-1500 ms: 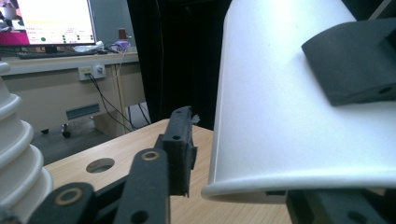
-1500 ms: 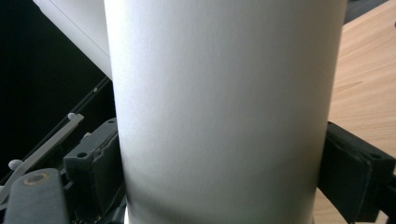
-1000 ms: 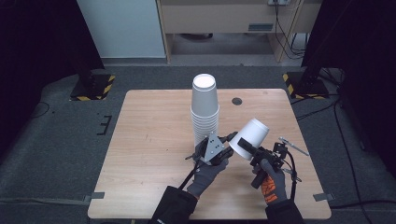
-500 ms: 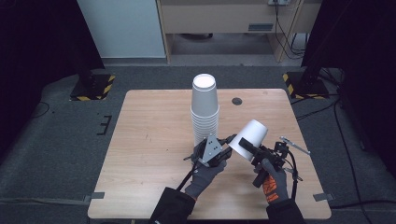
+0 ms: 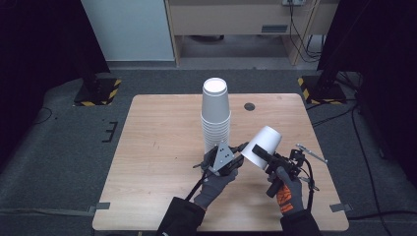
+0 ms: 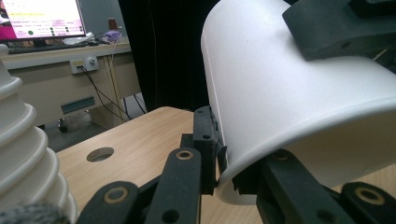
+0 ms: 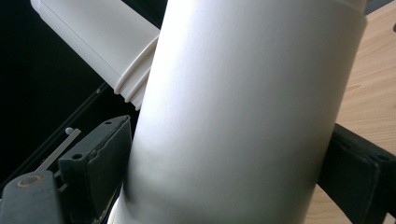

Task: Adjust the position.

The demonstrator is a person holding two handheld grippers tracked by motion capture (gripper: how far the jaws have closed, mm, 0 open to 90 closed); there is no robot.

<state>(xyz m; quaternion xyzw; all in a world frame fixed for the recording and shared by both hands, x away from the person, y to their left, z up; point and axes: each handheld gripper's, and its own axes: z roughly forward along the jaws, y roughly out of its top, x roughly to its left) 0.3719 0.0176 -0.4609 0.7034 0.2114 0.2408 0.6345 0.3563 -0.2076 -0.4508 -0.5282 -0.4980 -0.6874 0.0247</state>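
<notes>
Gripping a plain, unprinted cup (image 5: 263,147), both tools.

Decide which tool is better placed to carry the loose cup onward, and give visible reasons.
Right tool: its jaws span the loose cup body. The left tool merely pinches the rim.

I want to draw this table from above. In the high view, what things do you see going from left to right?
Stack of white cups → left gripper → single white cup → right gripper, holding that cup. The small dark hole in the table overlaps these in order, so it is left out.
</notes>
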